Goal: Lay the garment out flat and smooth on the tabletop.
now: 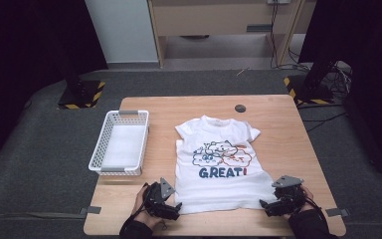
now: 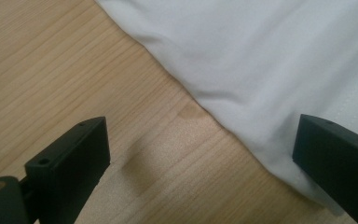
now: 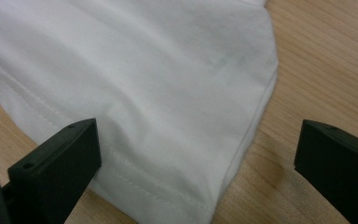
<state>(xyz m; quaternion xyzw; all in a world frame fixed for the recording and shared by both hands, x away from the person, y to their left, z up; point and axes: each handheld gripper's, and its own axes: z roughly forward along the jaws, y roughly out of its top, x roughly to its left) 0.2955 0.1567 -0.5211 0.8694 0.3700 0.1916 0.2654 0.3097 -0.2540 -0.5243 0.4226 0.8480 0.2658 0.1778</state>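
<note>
A white T-shirt (image 1: 219, 159) with cartoon clouds and the word GREAT lies flat on the wooden table (image 1: 278, 124), hem toward the person. My left gripper (image 1: 174, 209) stands open at the shirt's near left hem corner; in the left gripper view one jaw is over bare wood and the other over the white cloth (image 2: 270, 65). My right gripper (image 1: 267, 206) is open at the near right hem corner, its jaws straddling the stitched hem and side edge of the shirt (image 3: 168, 93). Neither gripper holds the cloth.
A white plastic basket (image 1: 121, 142), empty, sits at the table's left. A small dark round cap (image 1: 240, 108) is set into the table near its far edge. Bare wood lies to the right of the shirt.
</note>
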